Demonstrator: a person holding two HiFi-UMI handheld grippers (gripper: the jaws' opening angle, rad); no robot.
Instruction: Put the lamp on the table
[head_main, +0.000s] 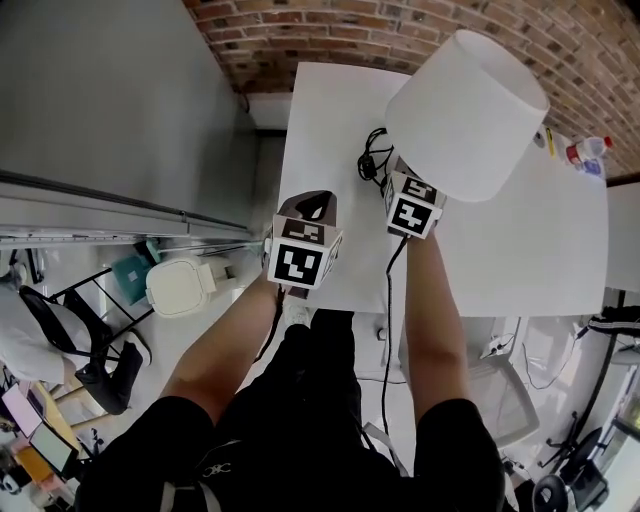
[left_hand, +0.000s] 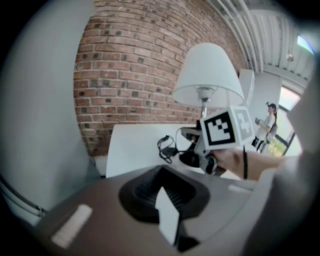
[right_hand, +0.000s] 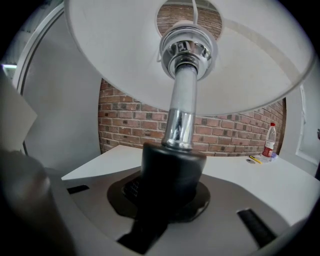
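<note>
Table: the white table (head_main: 520, 250) stands against the brick wall (head_main: 300, 30); its near-left part is the landing place, within easy reach of both arms
Lamp: the lamp (head_main: 470, 110) stands upright over that near-left part, white shade uppermost; whether its foot already rests on the top I cannot tell
Right gripper: the right gripper (head_main: 410, 200) reaches in under the shade and is clamped on the black section below the chrome stem, a low hold that likely keeps the top-heavy lamp from tipping
Left gripper: the left gripper (head_main: 310, 225) hangs at the table's near edge, apart from the lamp, jaws seemingly drawn together on nothing, probably kept clear
Cord: the black cord (head_main: 372, 160) lies bunched just beside the foot, which could settle on it
</note>
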